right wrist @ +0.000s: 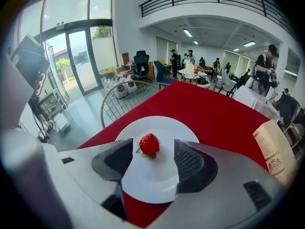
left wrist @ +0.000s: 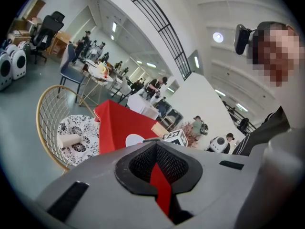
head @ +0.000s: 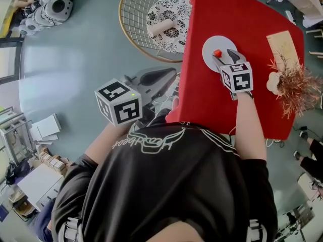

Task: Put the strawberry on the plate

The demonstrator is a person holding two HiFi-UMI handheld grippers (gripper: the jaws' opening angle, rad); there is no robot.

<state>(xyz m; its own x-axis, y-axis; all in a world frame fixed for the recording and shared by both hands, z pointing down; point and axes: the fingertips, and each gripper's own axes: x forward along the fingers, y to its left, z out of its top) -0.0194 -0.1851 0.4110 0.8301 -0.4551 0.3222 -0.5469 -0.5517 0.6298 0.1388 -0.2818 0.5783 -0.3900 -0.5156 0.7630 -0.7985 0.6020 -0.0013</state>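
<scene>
A red strawberry (right wrist: 149,143) lies on the white plate (right wrist: 157,180), which sits on the red table (right wrist: 209,113). My right gripper (right wrist: 153,146) is open just above the plate. Its jaws stand either side of the strawberry, and neither pad touches it. The head view shows the same strawberry (head: 217,53) on the plate (head: 209,47), with the right gripper (head: 225,58) over the plate's near side. My left gripper (left wrist: 155,144) is shut and holds nothing. It hangs off the table's left edge (head: 154,78), away from the plate.
A gold wire chair (head: 136,19) with a patterned cushion and a paper roll (head: 162,26) stands left of the table. A brown paper bag (head: 283,47) and a dried flower bunch (head: 295,84) lie at the table's right side. People and furniture fill the hall behind.
</scene>
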